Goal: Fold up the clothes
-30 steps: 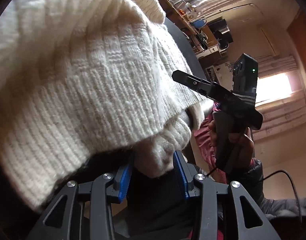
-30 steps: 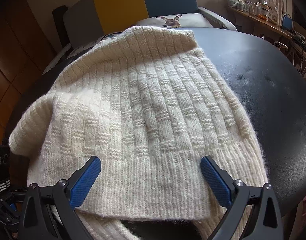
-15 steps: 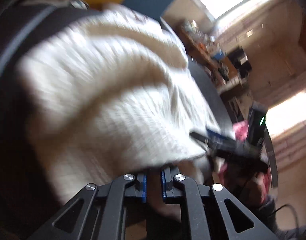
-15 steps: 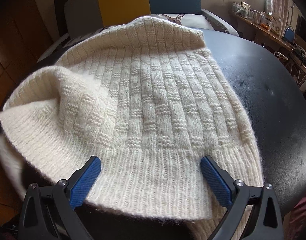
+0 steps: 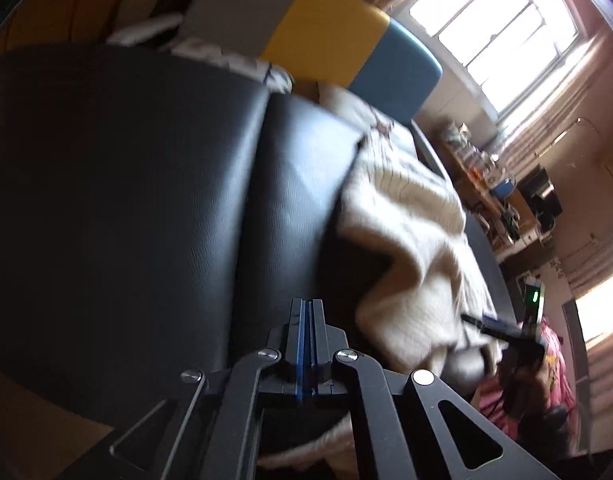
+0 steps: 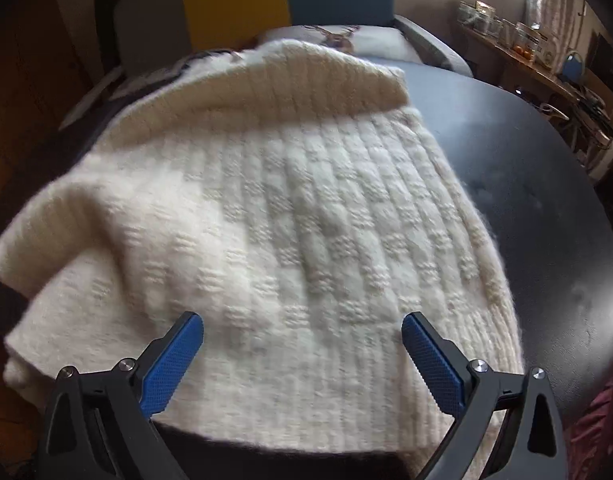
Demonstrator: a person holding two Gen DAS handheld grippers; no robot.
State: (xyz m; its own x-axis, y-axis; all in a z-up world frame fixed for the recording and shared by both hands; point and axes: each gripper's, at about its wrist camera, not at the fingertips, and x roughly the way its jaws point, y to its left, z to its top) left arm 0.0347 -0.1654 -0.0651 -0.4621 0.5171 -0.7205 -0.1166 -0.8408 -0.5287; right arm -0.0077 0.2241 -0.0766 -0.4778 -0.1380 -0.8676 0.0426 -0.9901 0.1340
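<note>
The black padded leather table (image 6: 526, 200) carries the cream chunky-knit sweater (image 6: 286, 220), doubled over at its far end, long axis running twelve to six from the right gripper (image 6: 302, 344), which hangs wide over the ribbed hem. The left gripper (image 5: 306, 320), pads together and empty, has the knit at two o'clock, farther off.

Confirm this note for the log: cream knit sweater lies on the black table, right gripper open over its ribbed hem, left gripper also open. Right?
One slip: the left gripper is shut, its blue pads pressed together with nothing between them, as the left wrist view shows. The rest stands: the cream sweater lies on the black table, and the right gripper is open over its ribbed hem.
</note>
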